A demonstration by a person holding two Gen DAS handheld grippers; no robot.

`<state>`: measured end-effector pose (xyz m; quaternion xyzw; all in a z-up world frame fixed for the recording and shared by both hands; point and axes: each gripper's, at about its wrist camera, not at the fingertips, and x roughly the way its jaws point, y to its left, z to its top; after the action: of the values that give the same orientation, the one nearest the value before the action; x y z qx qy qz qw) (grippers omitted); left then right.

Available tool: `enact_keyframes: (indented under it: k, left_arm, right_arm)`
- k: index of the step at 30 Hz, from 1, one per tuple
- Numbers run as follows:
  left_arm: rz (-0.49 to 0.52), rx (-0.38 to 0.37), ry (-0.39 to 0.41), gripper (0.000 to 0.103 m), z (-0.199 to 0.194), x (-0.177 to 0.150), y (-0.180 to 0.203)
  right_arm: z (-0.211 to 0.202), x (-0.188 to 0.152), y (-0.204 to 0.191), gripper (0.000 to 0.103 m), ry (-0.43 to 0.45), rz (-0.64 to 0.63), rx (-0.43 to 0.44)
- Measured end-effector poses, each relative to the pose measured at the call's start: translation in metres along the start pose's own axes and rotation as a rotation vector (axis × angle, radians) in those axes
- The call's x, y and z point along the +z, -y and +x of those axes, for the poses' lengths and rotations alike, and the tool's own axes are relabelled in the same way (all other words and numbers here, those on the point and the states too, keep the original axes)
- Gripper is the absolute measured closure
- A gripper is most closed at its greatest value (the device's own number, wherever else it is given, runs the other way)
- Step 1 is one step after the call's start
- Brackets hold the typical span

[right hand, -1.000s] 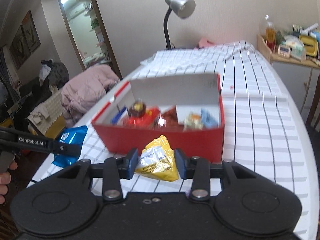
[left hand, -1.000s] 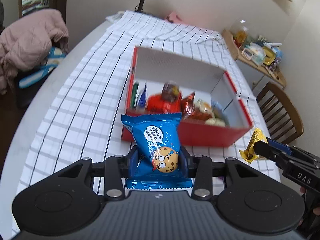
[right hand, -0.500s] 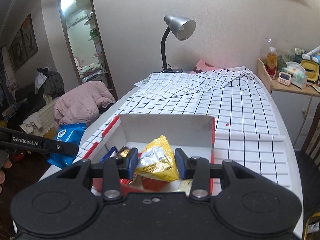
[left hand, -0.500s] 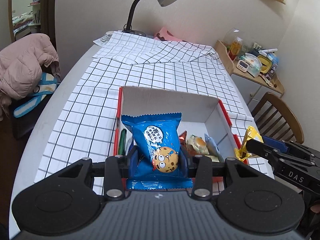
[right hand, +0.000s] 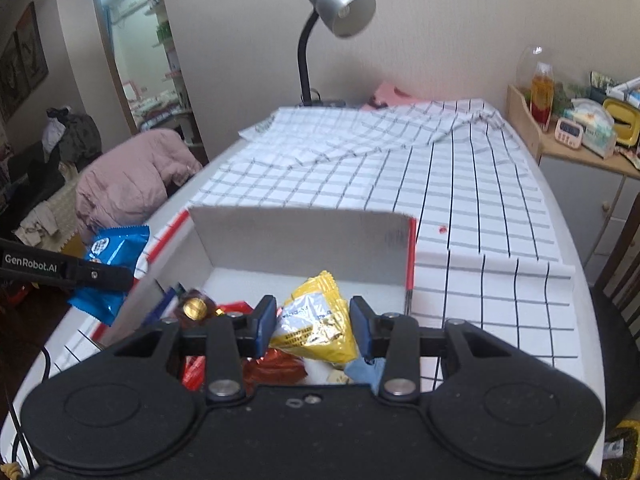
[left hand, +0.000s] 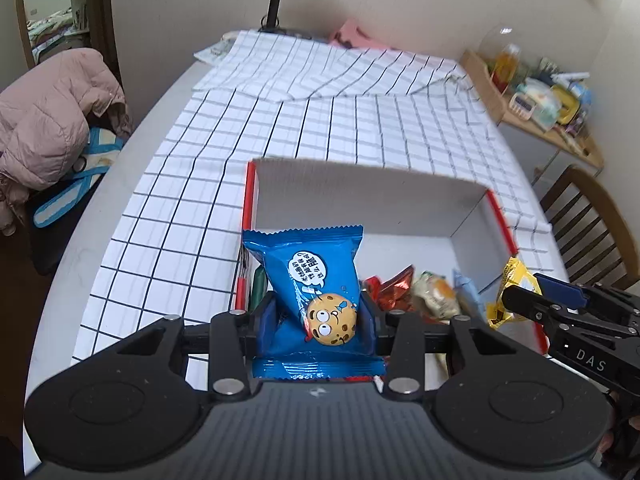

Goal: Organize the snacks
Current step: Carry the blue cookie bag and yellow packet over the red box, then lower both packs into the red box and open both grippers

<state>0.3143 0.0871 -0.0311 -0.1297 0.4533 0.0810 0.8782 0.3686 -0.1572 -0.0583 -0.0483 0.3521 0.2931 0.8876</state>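
2 grippers, 1 pack each. Left gripper (left hand: pixel 316 322) clamped on 1 blue cookie pack (left hand: pixel 310 280), held over the near-left part of 1 red box (left hand: pixel 250 200). Right gripper (right hand: pixel 314 322) clamped on 1 yellow snack pack (right hand: pixel 316 316), above box interior. Box sits on checked-cloth counter (right hand: pixel 480 208); several wrapped snacks (left hand: pixel 420 292) inside, exact no. unclear.

My right gripper (right hand: pixel 313 322) pinches a crinkly yellow foil snack packet (right hand: pixel 316 326) over the red cardboard box with white inner walls (right hand: pixel 304 246), above other wrapped snacks. At left, my other gripper (right hand: pixel 106 276) clamps a blue cookie packet (right hand: pixel 114 264).
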Motion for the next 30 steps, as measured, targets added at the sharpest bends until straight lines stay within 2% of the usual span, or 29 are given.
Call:
enact_keyframes:
  k: [6,20,28,30]
  left_arm:
    - [0.028,0.038,-0.033,0.062,0.022,-0.005,0.005]
    - [0.053,0.073,-0.091,0.062,0.046,-0.015,0.007]
    - [0.066,0.080,-0.089,0.062,0.048,-0.018,0.007]
    - [0.067,0.080,-0.081,0.058,0.046,-0.018,0.007]
  right_arm:
    - [0.022,-0.007,-0.001,0.063,-0.048,-0.014,-0.002]
    - [0.043,-0.019,-0.004,0.063,-0.107,-0.059,-0.003]
    - [0.049,-0.024,-0.006,0.063,-0.143,-0.077,-0.005]
    - [0.048,-0.025,-0.007,0.063,-0.146,-0.079,-0.003]
